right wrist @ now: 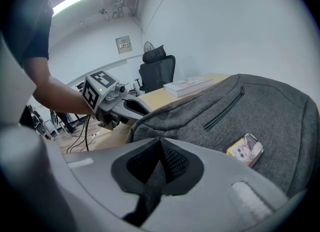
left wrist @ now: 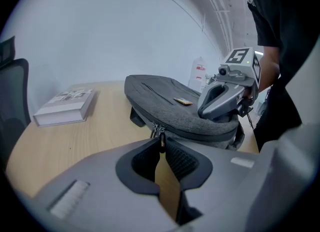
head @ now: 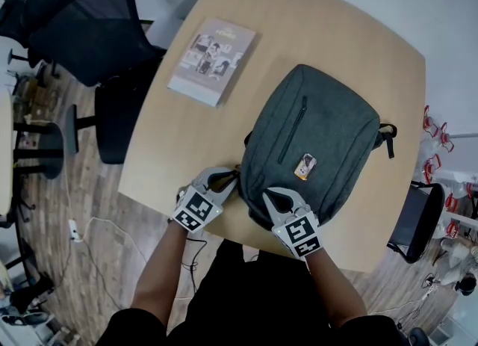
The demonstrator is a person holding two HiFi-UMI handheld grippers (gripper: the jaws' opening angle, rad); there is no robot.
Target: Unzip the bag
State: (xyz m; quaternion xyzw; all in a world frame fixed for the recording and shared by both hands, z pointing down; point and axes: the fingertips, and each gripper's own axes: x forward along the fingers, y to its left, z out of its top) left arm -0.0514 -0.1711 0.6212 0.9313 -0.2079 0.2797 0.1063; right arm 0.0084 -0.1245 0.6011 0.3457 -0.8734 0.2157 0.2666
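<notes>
Left gripper [head: 234,175] is grasping the metal zipper pull [left wrist: 161,134] of the dark grey fabric backpack [head: 317,131] at the near edge of the light wooden table [head: 160,150]; right gripper [head: 266,197] is clenching its fabric; the pale rectangular book [head: 213,59] is lying well apart

Left tool [left wrist: 161,145] pinches the grey bag's [left wrist: 167,106] zipper pull [left wrist: 160,133] on the wooden table [left wrist: 75,143]

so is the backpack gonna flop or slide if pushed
Probably floppy: the backpack lies flat, fabric bunched in the right hand-held gripper. It looks slim, so likely light and apt to slide on the smooth table.
</notes>
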